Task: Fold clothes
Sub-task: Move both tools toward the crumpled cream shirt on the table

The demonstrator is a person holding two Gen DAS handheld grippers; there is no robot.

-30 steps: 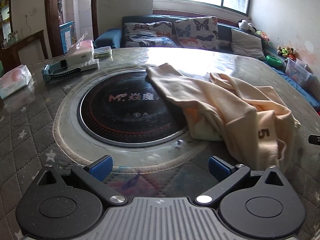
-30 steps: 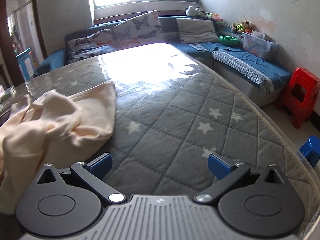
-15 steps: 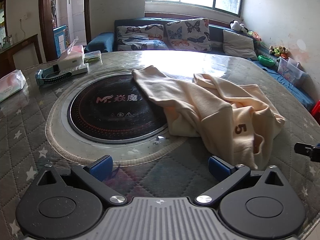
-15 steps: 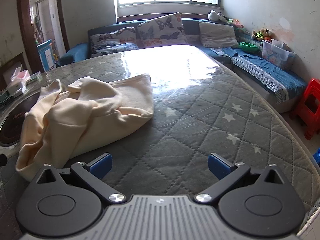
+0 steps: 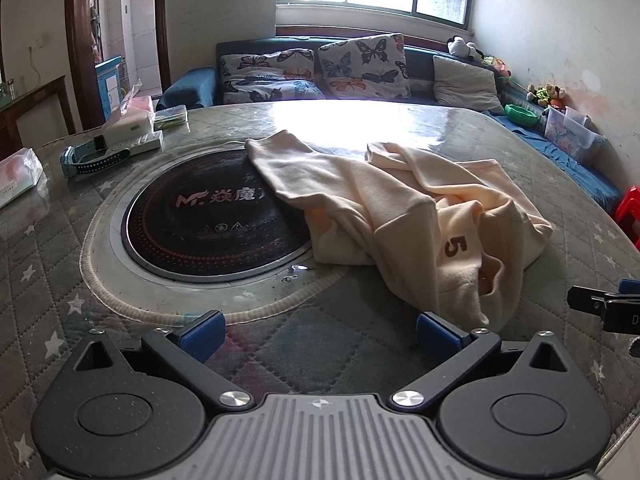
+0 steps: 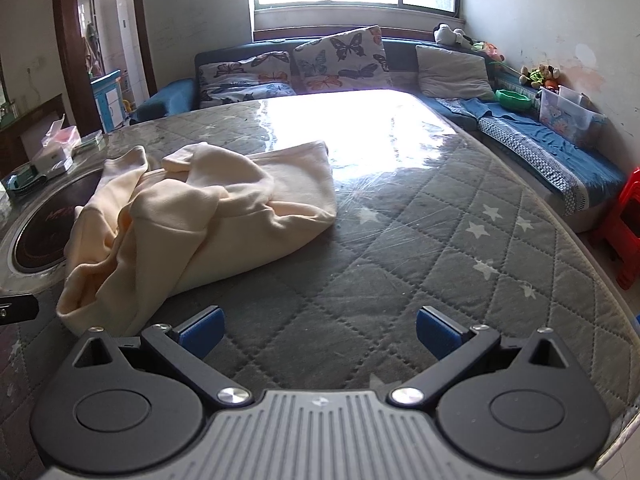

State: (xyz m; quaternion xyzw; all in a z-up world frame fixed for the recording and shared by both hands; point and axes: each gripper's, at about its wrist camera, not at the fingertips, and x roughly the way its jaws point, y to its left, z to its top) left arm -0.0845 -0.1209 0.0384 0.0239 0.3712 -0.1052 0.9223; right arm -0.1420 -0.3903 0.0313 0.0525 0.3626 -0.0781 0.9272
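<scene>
The crumpled cream fleece sweatshirt (image 5: 404, 216) printed 5 looks soft and limp; probably best pinched at its hem. Left claw (image 5: 318, 332) and right claw (image 6: 318, 330) both gape empty.

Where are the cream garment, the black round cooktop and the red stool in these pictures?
cream garment (image 5: 400, 216), left wrist view, on its folded middle.
black round cooktop (image 5: 208, 224), left wrist view, on its dark glass.
red stool (image 6: 624, 224), right wrist view, on its side.

The garment (image 5: 420, 216) bears "5"; the cooktop (image 5: 212, 224) reads "MF".
</scene>
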